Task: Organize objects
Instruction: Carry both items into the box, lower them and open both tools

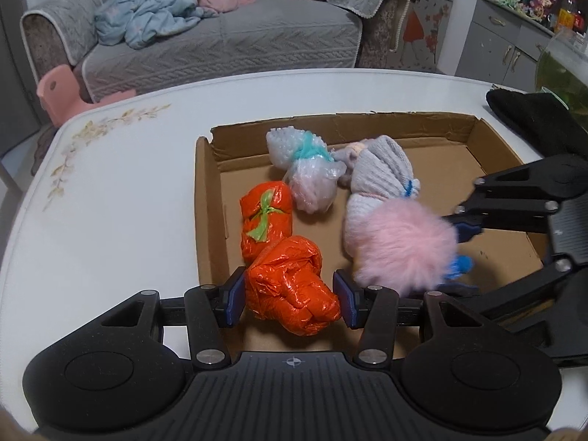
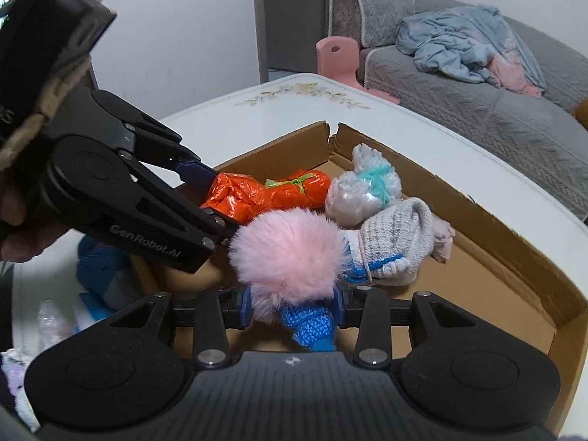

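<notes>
While the left tool (image 1: 290, 299) brackets an orange bundle (image 1: 290, 290), the box (image 1: 488, 139) lies beneath.

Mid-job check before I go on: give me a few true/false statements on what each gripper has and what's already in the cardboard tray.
1. The left gripper has an orange plastic bundle between its fingers. True.
2. The right gripper is empty. False: it is shut on the blue knitted item with a pink pompom.
3. A second orange bundle tied with green lies in the cardboard tray. True.
4. The tray sits on the sofa. False: it sits on the white table.
5. The clear bundle with a teal tie lies outside the tray. False: it lies inside.
</notes>
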`<action>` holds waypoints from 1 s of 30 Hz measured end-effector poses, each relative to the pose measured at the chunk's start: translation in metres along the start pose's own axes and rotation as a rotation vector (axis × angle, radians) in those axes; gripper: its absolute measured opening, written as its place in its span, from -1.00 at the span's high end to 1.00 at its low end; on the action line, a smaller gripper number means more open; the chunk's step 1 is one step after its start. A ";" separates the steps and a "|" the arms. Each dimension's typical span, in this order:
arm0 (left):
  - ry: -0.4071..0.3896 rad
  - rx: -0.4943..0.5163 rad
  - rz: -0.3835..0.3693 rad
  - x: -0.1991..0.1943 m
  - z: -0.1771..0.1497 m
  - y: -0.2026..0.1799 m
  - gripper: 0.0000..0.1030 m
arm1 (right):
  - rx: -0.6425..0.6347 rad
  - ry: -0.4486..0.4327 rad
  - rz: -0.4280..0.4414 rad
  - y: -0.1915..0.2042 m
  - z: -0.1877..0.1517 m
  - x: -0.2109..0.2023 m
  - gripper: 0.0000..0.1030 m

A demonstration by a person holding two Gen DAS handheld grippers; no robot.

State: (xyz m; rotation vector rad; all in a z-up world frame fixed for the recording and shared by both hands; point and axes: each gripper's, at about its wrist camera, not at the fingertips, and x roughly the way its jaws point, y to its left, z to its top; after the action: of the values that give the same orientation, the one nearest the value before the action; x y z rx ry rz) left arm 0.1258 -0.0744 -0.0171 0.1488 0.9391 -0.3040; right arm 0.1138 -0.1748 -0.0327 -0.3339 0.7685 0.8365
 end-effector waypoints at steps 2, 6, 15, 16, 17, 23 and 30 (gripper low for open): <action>0.007 -0.009 -0.007 0.002 0.000 0.000 -0.10 | -0.018 0.007 -0.007 -0.001 0.003 0.005 0.30; 0.013 -0.005 -0.005 0.005 -0.002 -0.002 -0.11 | -0.050 0.036 -0.003 0.001 0.010 0.013 0.30; 0.028 -0.012 0.008 0.006 0.002 -0.005 -0.17 | -0.082 0.096 0.000 0.004 0.011 0.015 0.21; 0.029 -0.013 0.006 0.006 0.002 -0.005 -0.20 | -0.083 0.096 0.001 0.004 0.011 0.015 0.18; 0.028 -0.012 0.006 0.005 0.002 -0.006 -0.21 | -0.081 0.098 0.003 0.004 0.011 0.015 0.17; 0.018 0.005 0.032 0.001 0.001 -0.010 -0.33 | -0.084 0.103 -0.006 0.004 0.012 0.015 0.16; 0.005 0.001 0.041 -0.008 0.004 -0.010 -0.42 | -0.097 0.110 -0.003 0.007 0.014 0.014 0.13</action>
State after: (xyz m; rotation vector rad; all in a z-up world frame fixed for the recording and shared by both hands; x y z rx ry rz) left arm 0.1212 -0.0830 -0.0086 0.1701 0.9396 -0.2660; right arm 0.1214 -0.1549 -0.0329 -0.4702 0.8308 0.8594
